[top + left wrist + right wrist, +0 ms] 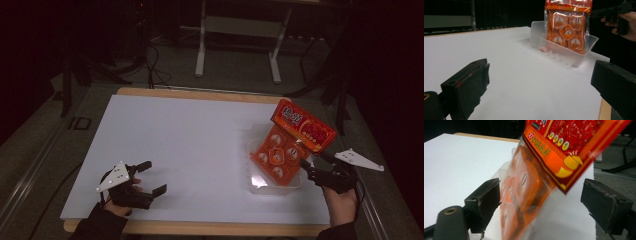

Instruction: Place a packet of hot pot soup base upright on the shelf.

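The left tongs [145, 181] lie idle on the table [190, 135] at about 7 o'clock, jaws wide apart with nothing between them; the left gripper view looks across bare white surface toward the clear tray [584, 53].

At roughly 3 o'clock the orange snack pack [282, 150] stands tilted in that tray [272, 186], its lower end inside and its red header [304, 126] leaning up and out toward 2 o'clock. The right tongs [306, 162] sit just beside the pack's near edge with jaws spread; in the right gripper view the pack [529, 187] hangs between the 2 jaws, neither pad pressing it. I judge the step in hand to be the release: the pack looks set into the tray and let go.

The next move likely calls for drawing the right tongs straight back toward 5 o'clock without snagging the header, which could tip the pack.

The tray sits close to the table's right edge, so room there is slim; from 9 to 12 o'clock the surface is open.
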Demonstrator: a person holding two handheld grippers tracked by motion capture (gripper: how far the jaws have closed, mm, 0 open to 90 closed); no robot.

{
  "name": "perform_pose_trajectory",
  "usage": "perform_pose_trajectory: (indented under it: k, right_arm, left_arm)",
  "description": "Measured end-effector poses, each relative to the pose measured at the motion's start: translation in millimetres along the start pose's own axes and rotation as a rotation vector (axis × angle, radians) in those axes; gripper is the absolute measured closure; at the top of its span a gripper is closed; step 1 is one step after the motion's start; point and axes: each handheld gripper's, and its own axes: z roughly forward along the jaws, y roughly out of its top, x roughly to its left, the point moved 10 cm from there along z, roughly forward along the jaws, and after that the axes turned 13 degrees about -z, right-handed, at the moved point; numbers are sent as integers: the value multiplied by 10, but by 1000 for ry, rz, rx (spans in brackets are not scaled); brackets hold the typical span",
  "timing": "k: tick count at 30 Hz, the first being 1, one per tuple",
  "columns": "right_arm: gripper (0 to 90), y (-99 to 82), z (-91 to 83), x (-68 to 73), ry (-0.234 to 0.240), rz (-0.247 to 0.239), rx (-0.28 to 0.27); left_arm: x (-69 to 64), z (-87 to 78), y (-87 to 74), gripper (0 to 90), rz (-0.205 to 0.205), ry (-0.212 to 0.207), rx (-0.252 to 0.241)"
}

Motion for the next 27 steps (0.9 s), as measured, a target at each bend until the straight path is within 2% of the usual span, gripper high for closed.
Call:
perform_pose_trajectory:
  k: [4, 8, 12, 20, 21, 25, 27]
  right_arm:
    - [160, 22, -163, 60, -20, -15, -15]
    - [160, 111, -323, 107, -39, -17, -52]
    - [161, 208, -394, 194, -26, -35, -76]
    - [161, 325, -351, 387, 34, -69, -108]
    - [161, 350, -305, 465, 58, -99, -125]
    - [161, 359, -256, 538, 85, -119, -131]
    - [161, 385, -212, 646, 119, -129, -135]
  left_arm:
    - [-2, 2, 1, 21, -2, -2, -1]
    - [-8, 1, 2, 21, 2, -2, -1]
    - [-14, -5, 4, 21, 4, -2, -4]
    - [-39, -2, 2, 21, 3, -17, -3]
    - [-49, 0, 0, 21, 9, -17, -1]
    - [-56, -6, 5, 21, 11, -18, -2]
    - [-56, -5, 3, 21, 10, -18, -1]
